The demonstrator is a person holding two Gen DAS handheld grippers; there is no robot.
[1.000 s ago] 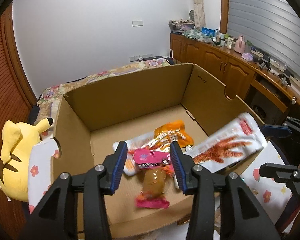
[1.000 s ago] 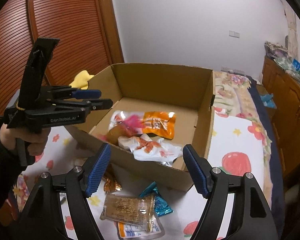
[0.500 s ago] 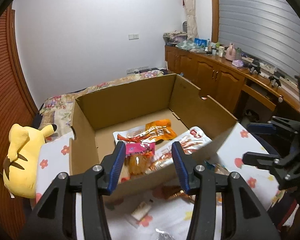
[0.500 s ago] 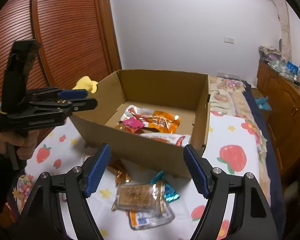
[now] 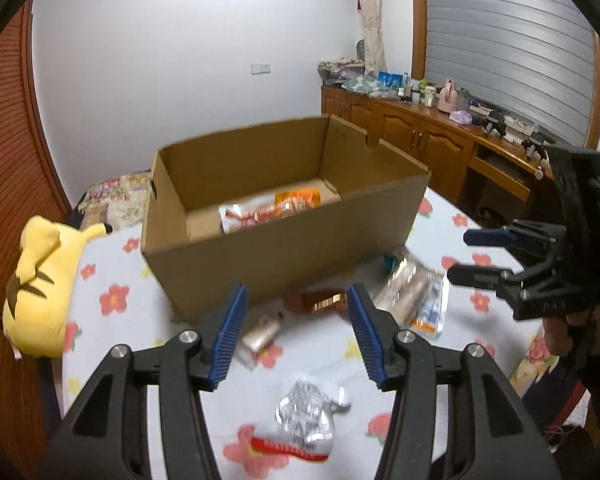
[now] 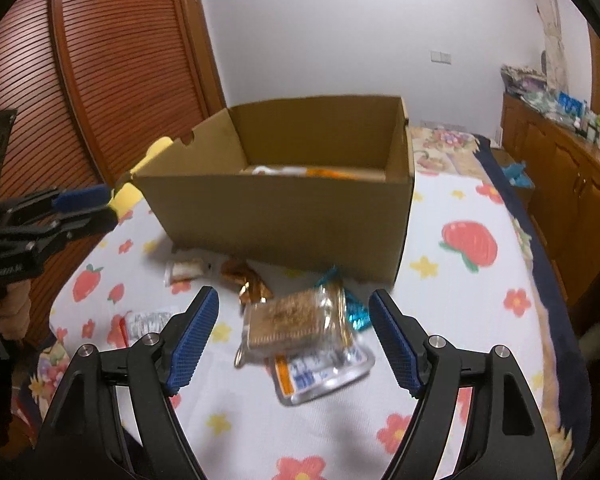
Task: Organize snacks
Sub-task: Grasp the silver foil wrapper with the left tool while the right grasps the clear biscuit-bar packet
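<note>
Bedroom, bed with a flower-and-strawberry sheet, wooden cabinets along the wall, yellow plush toy at the bed's left edge. Open cardboard box sits on the bed; a white-and-orange snack packet lies on its floor.

Loose snacks lie on the sheet in front of the box: clear biscuit pack lying over a white sachet with blue print, teal wrapper peeking out beside it, gold-brown wrapper, small beige packet, silver foil packet with red stripe.

Step, as I read it: between picks, both grippers empty and lining up on the next loose snack to go into the box.

Left gripper jaws opening, moderate gap, nothing between them; beige packet and gold-brown wrapper lie just beyond the tips, foil packet below. Not touching anything.

Right gripper wide, empty, framing the biscuit pack, hanging above it, no contact seen.

Next move likely: drop lower, straddle the pack, close on its edge; the pack is flat and slick and lies on top of the sachet, so it could slip or drag the sachet along.
</note>
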